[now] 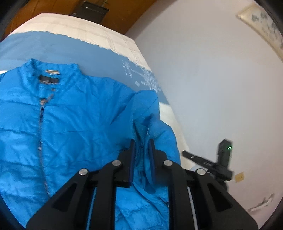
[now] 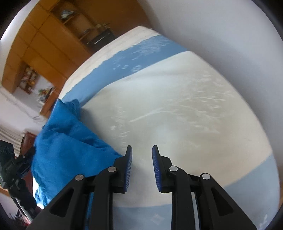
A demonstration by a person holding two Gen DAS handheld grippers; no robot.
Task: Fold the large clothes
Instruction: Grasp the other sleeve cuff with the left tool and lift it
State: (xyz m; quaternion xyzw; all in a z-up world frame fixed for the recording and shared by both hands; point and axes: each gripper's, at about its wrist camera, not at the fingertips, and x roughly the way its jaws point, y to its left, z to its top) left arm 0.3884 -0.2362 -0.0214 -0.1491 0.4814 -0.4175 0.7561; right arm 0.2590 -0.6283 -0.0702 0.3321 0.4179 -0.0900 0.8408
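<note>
With the left gripper (image 1: 142,146) pinching a thin sleeve fold of the blue jacket (image 1: 74,120) spread (zipped) on the bed (image 2: 168,109), the slick fabric may slip free; the right gripper (image 2: 142,154) hangs empty, jaws apart.

The blue jacket (image 1: 74,120) runs off the left wrist view at nine and six o'clock; its hem is hidden. Shelf contents (image 2: 67,14) at eleven o'clock are blurred, perhaps dishes.

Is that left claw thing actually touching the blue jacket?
Touching. The left wrist view shows the left gripper with a bunched fold of the blue jacket pinched between its fingers, fabric filling the gap.
</note>
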